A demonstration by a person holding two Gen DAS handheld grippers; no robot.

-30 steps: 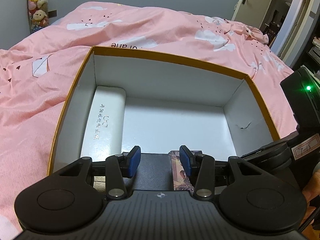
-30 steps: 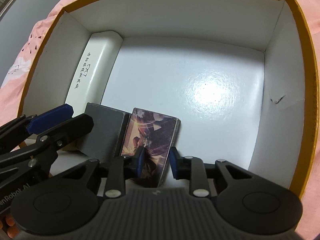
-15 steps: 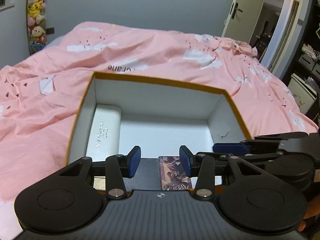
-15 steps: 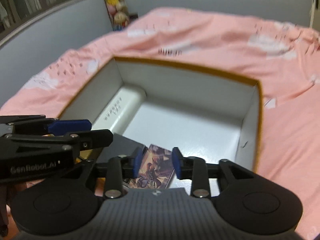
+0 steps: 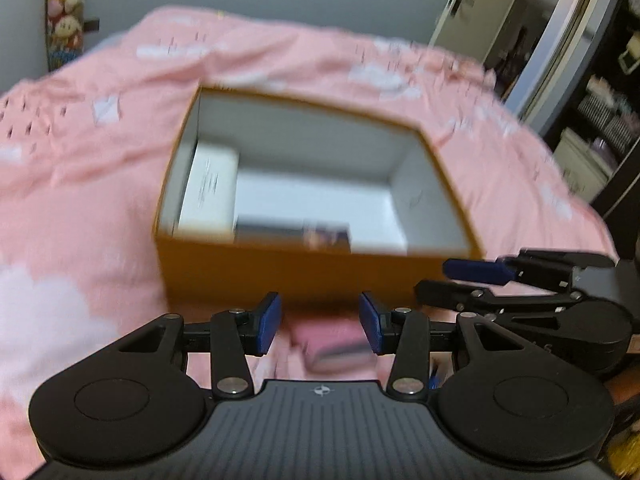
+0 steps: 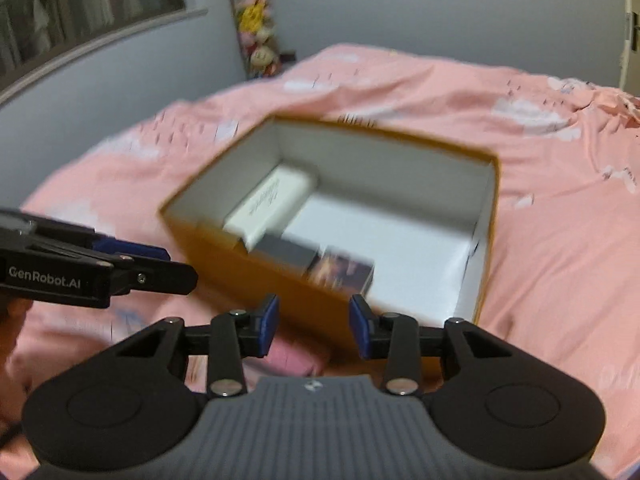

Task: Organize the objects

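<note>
An orange cardboard box with a white inside sits open on the pink bed. In it lie a white case along the left wall, a dark grey box and a picture-printed box by the front wall. My left gripper hangs open and empty in front of the box. My right gripper is beside it, open with nothing between its pads. A small pink object, blurred, lies on the cover below both.
The pink duvet spreads all around the box. Plush toys hang at the far wall. A door and dark shelves stand to the right of the bed; a window is on the left.
Both grippers have pulled back and up out of the box. The right gripper let go of the picture-printed box, which stays inside by the dark grey box, and its jaws widened.
</note>
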